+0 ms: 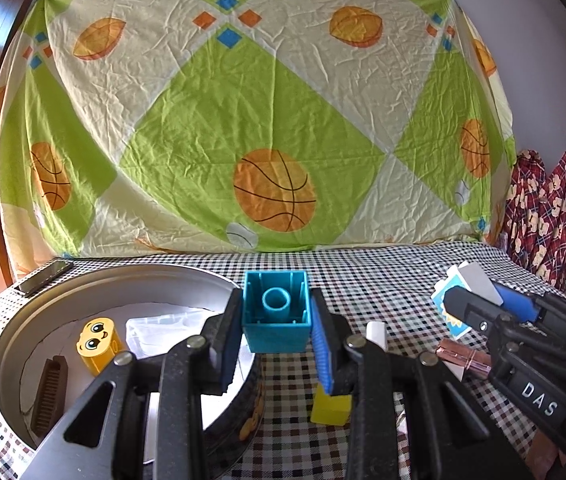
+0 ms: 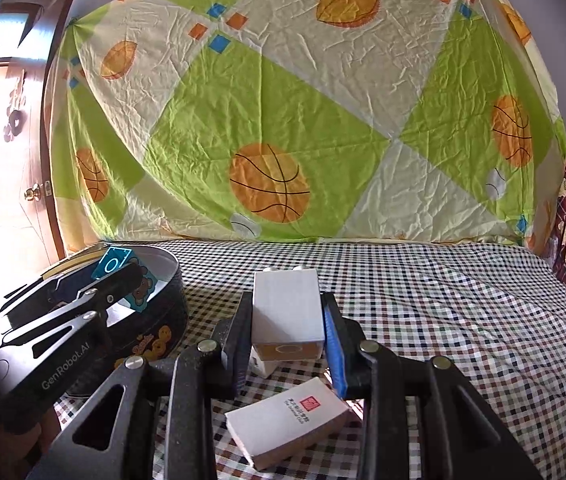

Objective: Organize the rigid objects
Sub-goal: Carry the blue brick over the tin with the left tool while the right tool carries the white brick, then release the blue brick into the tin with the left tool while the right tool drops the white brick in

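Left wrist: jaws clamp teal block [image 1: 276, 312] above round tin [image 1: 43, 308]; right jaws pinch white block [image 2: 286, 307] (box [image 2: 287, 420] beneath).

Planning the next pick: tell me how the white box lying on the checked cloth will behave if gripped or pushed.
The white box looks like stiff card with flat faces, so it should slide, not roll. It lies flat and low, so tipping seems unlikely. Probably light; hard squeezing might dent it.

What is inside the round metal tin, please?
Inside the round tin lie a yellow block with a face, a brown ribbed piece and a white flat piece. The left gripper, holding a blue block, covers the tin's right part.
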Action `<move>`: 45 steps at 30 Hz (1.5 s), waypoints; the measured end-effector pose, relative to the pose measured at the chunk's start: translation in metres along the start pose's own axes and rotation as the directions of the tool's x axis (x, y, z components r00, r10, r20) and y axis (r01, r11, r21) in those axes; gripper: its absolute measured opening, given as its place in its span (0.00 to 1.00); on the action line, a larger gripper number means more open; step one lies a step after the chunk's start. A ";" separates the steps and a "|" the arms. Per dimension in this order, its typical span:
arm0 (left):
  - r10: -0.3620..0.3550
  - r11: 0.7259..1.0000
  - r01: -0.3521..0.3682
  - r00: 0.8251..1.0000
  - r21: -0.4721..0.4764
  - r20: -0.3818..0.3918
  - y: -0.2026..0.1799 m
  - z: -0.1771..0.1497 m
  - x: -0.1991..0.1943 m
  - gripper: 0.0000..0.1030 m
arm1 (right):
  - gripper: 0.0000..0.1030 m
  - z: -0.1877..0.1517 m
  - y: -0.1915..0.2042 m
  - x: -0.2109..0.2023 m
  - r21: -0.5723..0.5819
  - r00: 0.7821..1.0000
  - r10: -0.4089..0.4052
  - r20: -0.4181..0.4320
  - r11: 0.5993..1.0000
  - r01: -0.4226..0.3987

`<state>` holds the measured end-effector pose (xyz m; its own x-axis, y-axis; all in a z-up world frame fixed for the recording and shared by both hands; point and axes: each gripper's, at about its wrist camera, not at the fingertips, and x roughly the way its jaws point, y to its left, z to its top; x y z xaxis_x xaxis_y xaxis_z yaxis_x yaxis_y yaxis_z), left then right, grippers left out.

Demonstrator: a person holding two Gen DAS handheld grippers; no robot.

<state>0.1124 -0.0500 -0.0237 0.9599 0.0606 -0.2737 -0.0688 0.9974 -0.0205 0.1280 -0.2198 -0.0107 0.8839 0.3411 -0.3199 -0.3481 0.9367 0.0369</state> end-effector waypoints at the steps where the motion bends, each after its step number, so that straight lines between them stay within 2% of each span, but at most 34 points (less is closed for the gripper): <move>1: 0.002 1.000 -0.002 1.000 -0.003 0.001 0.001 0.000 -0.001 0.29 | 0.34 0.000 0.002 0.000 -0.003 1.000 0.004 0.003 1.000 -0.004; 23: 0.055 0.994 -0.054 0.998 -0.092 0.015 0.043 -0.007 -0.021 0.29 | 0.34 0.000 0.050 0.010 -0.048 0.996 0.091 -0.002 0.995 -0.091; 45: 0.084 0.989 -0.081 0.996 -0.127 0.022 0.068 -0.009 -0.032 0.29 | 0.34 0.000 0.084 0.016 -0.074 0.988 0.153 -0.013 0.985 -0.154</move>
<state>0.0744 0.0153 -0.0253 0.9563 0.1454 -0.2537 -0.1803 0.9763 -0.1200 0.1132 -0.1360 -0.0128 0.8160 0.4795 -0.3227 -0.5021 0.8647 0.0152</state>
